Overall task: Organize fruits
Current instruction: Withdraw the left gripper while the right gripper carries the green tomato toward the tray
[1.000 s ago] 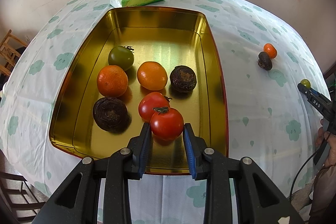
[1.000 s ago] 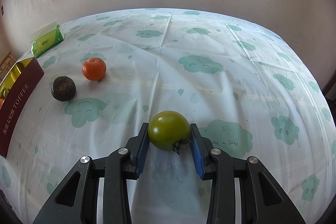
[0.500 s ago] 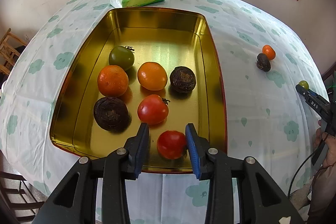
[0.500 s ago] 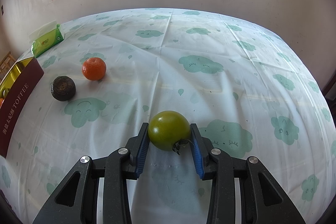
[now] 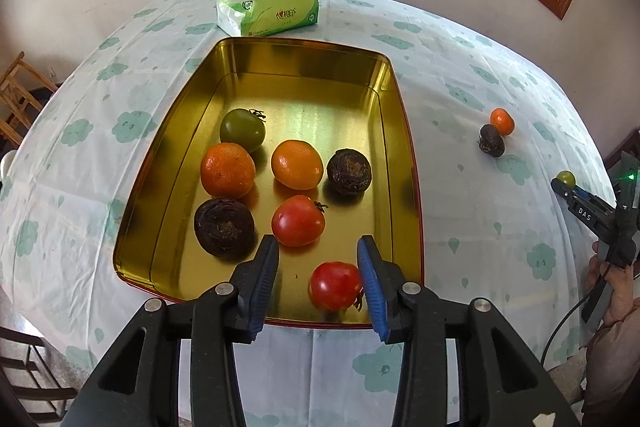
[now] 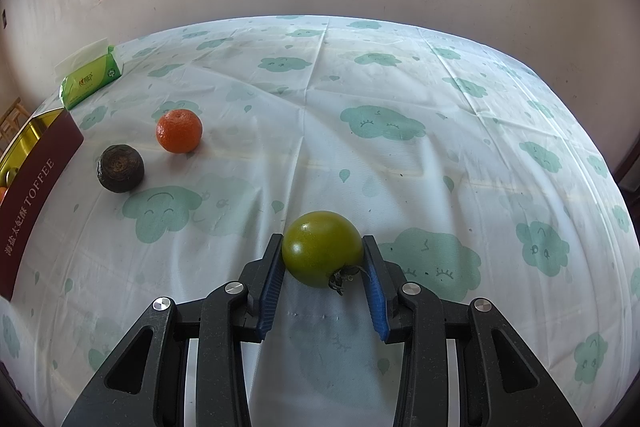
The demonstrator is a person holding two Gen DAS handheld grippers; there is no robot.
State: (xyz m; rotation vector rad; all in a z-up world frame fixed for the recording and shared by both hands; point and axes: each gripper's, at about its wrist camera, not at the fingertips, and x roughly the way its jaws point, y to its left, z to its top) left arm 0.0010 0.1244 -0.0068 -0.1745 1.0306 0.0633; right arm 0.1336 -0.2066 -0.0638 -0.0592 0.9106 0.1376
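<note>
Red tomato (image 5: 334, 285) dropped (jaws opening)

- table (image 6: 320, 99) under a white cloth with green cloud prints
- gold tin (image 5: 400, 131) (toffee lettering on its side)
- green tissue pack (image 5: 268, 13) just beyond the tin
- orange (image 6: 179, 130) and dark fruit (image 6: 121, 168) close together on the cloth

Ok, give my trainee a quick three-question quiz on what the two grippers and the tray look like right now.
1. True or false: the right gripper is clamped on a green tomato.
2. How many fruits lie in the gold tray?
3. The red tomato between the left gripper's opening jaws is: A) lifted clear, B) lying on the tray floor, C) on the tablecloth.

Key: 1 true. 2 seven. 3 B; it lies against the right-hand pad, clear of the other.
</note>
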